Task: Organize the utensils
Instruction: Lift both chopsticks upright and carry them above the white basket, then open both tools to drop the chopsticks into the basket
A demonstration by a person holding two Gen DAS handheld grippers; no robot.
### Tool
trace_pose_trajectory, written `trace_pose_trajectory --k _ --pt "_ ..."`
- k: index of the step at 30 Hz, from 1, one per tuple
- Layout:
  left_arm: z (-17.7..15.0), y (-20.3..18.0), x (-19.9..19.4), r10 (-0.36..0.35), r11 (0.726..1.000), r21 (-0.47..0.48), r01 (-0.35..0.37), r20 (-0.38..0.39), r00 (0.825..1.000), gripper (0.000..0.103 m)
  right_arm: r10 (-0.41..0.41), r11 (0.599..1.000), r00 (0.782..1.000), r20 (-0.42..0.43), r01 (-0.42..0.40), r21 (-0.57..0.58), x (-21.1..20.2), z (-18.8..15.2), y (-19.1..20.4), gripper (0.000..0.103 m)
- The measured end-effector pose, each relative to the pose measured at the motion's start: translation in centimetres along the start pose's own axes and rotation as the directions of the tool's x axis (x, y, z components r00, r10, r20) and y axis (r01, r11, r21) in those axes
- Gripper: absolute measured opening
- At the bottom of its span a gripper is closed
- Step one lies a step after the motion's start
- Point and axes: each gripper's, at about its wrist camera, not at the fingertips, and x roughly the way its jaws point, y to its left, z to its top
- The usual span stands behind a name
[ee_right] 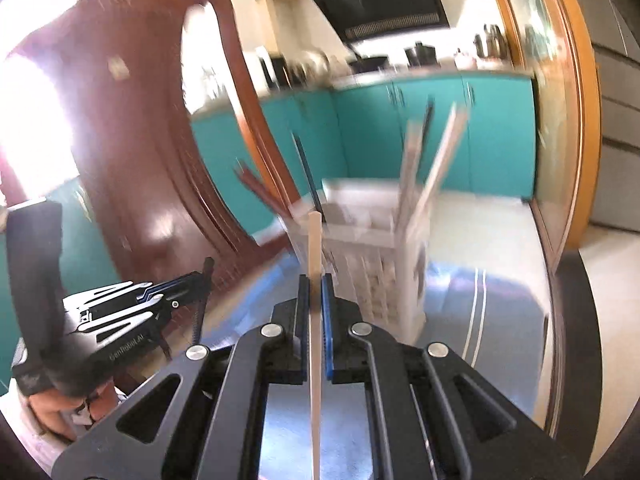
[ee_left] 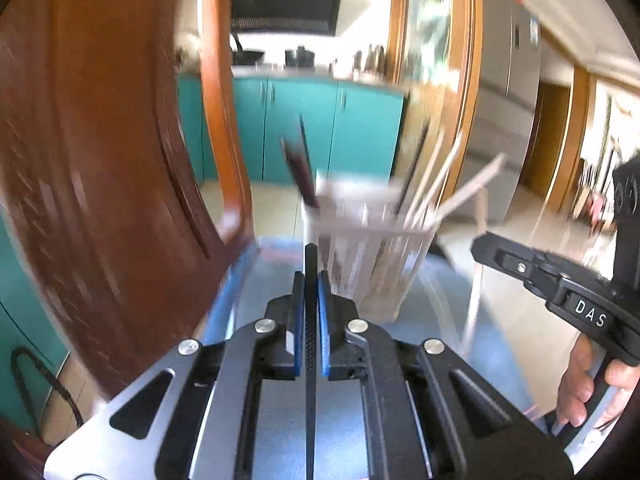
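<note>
Left gripper (ee_left: 311,280), lower centre of frame: jaws pinch a black chopstick (ee_left: 311,340). Right gripper (ee_right: 316,292), lower centre: jaws clamp a pale chopstick (ee_right: 315,320). Clear utensil holder (ee_left: 368,256), mid-frame on glass table (ee_left: 440,300), blurred, holds more chopsticks (ee_left: 436,176). Brown chair (ee_left: 100,160) fills left side.

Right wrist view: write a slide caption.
Right gripper clamps a pale chopstick before the clear utensil holder on the table.
</note>
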Motion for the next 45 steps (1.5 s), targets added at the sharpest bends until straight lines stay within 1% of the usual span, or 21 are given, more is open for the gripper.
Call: trace_pose_trajectory --k 4,6,7,9,11,14,15,16,20,22,26,29,30,31,32,35,37,40,42,44,45 --pt "4.1 0.3 -3.5 -0.025 1.0 -0.014 0.027 0.126 0.992 0.007 0.051 0.998 0.992 0.112 -0.055 0.029 -3.6 4.0 0.4 0.007" --pt "6.3 0.6 -4.5 -0.03 0.999 -0.019 0.034 0.19 0.981 0.007 0.079 0.995 0.981 0.179 -0.089 0.048 -4.8 6.4 0.4 0.007" --pt "7.3 0.7 -4.8 -0.032 0.999 -0.022 0.037 0.212 0.977 0.007 0.076 0.995 0.974 0.212 -0.09 0.054 -5.3 7.7 0.3 0.007" --pt "9.3 1.1 -4.9 -0.047 0.997 -0.052 0.062 0.25 0.967 0.007 0.037 0.996 0.962 0.27 -0.058 0.067 -5.8 9.9 0.0 0.007" --pt "11.2 1.6 -4.7 -0.069 0.991 -0.088 0.098 0.283 0.956 0.007 -0.018 0.997 0.94 0.34 -0.008 0.075 -6.1 11.9 -0.5 0.007" --pt "12.8 1.9 -3.5 -0.079 0.985 -0.119 0.123 0.32 0.944 0.007 -0.127 0.991 0.902 0.412 0.099 0.089 -6.0 13.1 -0.8 0.007" --pt "13.1 1.8 -3.2 -0.078 0.984 -0.124 0.124 0.327 0.942 0.007 -0.163 0.986 0.894 0.417 0.137 0.09 -5.4 13.3 -1.3 0.007" --pt "13.6 1.8 -2.7 -0.079 0.983 -0.132 0.13 0.334 0.939 0.007 -0.185 0.983 0.895 0.407 0.163 0.09 -4.5 13.4 -1.9 0.007" --pt "14.4 1.6 -1.5 -0.095 0.978 -0.145 0.152 0.342 0.935 0.007 -0.245 0.97 0.917 0.315 0.228 0.09 -0.6 12.7 -4.1 0.007" --pt "14.5 1.6 -1.4 -0.097 0.977 -0.148 0.157 0.347 0.933 0.007 -0.242 0.97 0.931 0.272 0.228 0.084 0.8 12.3 -4.9 0.007" --pt "14.8 1.6 -1.0 -0.097 0.97 -0.172 0.17 0.368 0.925 0.007 -0.239 0.971 0.948 0.21 0.232 0.06 2.9 11.3 -5.4 0.007" --pt "15.1 1.5 -0.1 -0.068 0.967 -0.199 0.156 0.391 0.918 0.007 -0.219 0.976 0.965 0.145 0.217 0.026 4.8 10.6 -5.2 0.007" --pt "14.3 1.4 -0.2 -0.059 0.967 -0.207 0.151 0.394 0.917 0.007 -0.216 0.976 0.968 0.127 0.215 0.022 5.3 10.3 -5.3 0.007" --pt "14.7 1.5 0.4 -0.048 0.964 -0.221 0.146 0.396 0.917 0.007 -0.213 0.977 0.971 0.108 0.212 0.02 5.7 10.0 -5.4 0.007" --pt "14.7 1.5 0.8 -0.041 0.963 -0.23 0.142 0.395 0.918 0.007 -0.212 0.977 0.972 0.097 0.212 0.019 6.1 9.7 -5.4 0.007" --pt "14.7 1.8 3.0 -0.018 0.962 -0.249 0.115 0.361 0.933 0.007 -0.194 0.981 0.977 0.088 0.193 0.019 6.2 9.1 -5.4 0.007" --pt "14.9 2.2 3.7 -0.025 0.956 -0.267 0.125 0.348 0.937 0.007 -0.19 0.982 0.979 0.079 0.189 0.02 6.2 9.0 -5.6 0.007" --pt "14.7 2.0 4.3 -0.007 0.958 -0.265 0.108 0.356 0.934 0.007 -0.166 0.986 0.984 0.063 0.165 0.013 6.1 9.0 -5.7 0.007" --pt "14.6 1.8 4.7 0.001 0.96 -0.263 0.099 0.354 0.935 0.007 -0.17 0.985 0.983 0.071 0.17 0.014 5.8 8.8 -5.7 0.007" --pt "14.5 1.7 4.7 -0.005 0.957 -0.269 0.107 0.353 0.935 0.007 -0.166 0.986 0.983 0.079 0.166 0.011 5.3 8.5 -5.4 0.007" --pt "14.4 1.6 4.5 -0.006 0.956 -0.27 0.111 0.363 0.932 0.007 -0.171 0.985 0.981 0.085 0.171 0.01 5.1 8.5 -5.4 0.007"
